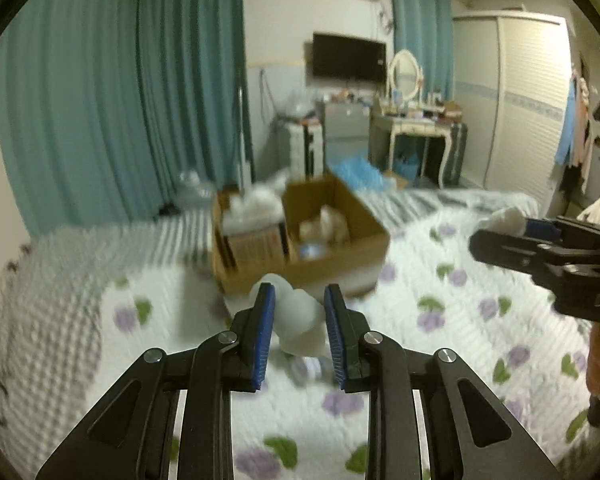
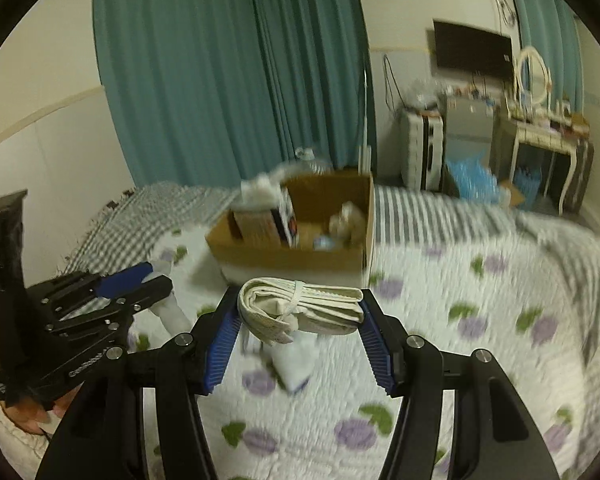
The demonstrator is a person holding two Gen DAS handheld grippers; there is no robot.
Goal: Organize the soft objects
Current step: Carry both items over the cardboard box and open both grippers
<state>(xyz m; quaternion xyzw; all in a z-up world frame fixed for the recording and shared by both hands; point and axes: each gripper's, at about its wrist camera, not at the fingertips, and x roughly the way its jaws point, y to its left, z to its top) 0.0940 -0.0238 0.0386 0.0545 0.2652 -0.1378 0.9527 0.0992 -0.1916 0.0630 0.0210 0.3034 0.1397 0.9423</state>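
My left gripper is shut on a soft white roll and holds it above the flowered quilt. My right gripper is shut on a folded cream cloth bundle tied with a band, also held above the quilt. An open cardboard box stands on the bed just beyond both grippers, with soft white things and a divider inside; it also shows in the right wrist view. The right gripper appears at the right edge of the left wrist view, the left gripper at the left of the right wrist view.
A small white packet lies on the quilt under the right gripper. A grey checked blanket covers the bed's left side. Teal curtains, a dressing table and a wardrobe stand beyond the bed.
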